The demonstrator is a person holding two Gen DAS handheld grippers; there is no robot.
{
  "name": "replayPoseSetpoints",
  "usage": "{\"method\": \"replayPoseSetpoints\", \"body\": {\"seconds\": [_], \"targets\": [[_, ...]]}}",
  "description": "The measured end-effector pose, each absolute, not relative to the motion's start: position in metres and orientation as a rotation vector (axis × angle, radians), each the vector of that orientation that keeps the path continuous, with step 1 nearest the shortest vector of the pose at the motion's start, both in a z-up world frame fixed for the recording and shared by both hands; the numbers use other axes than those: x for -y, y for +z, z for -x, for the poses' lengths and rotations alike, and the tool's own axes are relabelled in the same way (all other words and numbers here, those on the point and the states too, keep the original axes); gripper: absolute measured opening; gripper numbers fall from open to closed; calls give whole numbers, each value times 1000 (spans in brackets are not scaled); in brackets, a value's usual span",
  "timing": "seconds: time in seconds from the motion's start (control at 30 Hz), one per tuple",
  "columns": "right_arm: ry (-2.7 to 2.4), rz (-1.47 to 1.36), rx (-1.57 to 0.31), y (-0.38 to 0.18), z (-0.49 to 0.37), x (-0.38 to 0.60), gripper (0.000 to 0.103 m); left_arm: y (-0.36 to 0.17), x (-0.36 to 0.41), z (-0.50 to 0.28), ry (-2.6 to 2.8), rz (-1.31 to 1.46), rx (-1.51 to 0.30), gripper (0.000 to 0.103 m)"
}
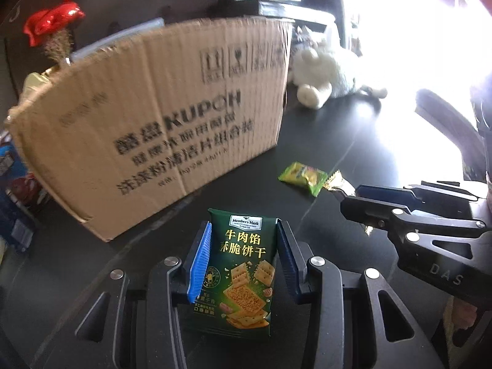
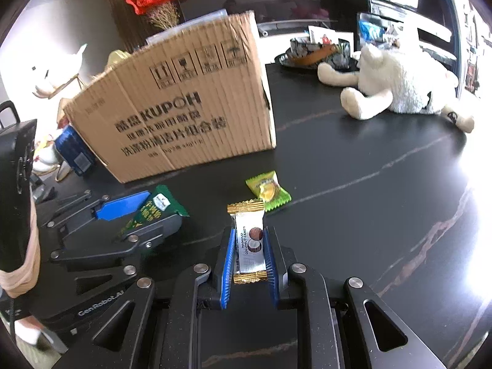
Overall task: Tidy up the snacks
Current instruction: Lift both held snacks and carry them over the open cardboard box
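While a cardboard box (image 2: 178,113) stands open at the far left of the dark tabletop (image 2: 353,166), 2 snacks are already in hand. The left tool (image 1: 243,246) has its blue pads pressed on both sides of a green cracker packet (image 1: 243,264), jaws partly spread to the packet's width. The right tool (image 2: 248,246) is pinched nearly closed on a slim white-and-gold bar (image 2: 248,240). 1 yellow-green candy (image 2: 268,191) lies loose on the tabletop just beyond the bar, near the box's right corner; a white plush toy (image 2: 396,89) sits at the far right. Judging by this, the pickup step looks done and delivery comes next: each snack needs lifting over the box's near wall before release, with the candy left to collect.
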State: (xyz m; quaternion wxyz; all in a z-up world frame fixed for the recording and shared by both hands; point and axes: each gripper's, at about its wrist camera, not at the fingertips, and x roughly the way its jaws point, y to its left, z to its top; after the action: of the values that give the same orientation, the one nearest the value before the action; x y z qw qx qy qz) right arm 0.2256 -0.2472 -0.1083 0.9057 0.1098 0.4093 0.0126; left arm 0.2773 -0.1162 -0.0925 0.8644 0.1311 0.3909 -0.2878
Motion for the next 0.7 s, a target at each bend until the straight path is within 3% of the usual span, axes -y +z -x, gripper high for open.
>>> {"method": "replayPoseSetpoints", "body": {"seconds": [0.7], "targets": [[183,-190,-687,-19,-231,238,20,9,82,-260,-449,-196,-691,42]]}}
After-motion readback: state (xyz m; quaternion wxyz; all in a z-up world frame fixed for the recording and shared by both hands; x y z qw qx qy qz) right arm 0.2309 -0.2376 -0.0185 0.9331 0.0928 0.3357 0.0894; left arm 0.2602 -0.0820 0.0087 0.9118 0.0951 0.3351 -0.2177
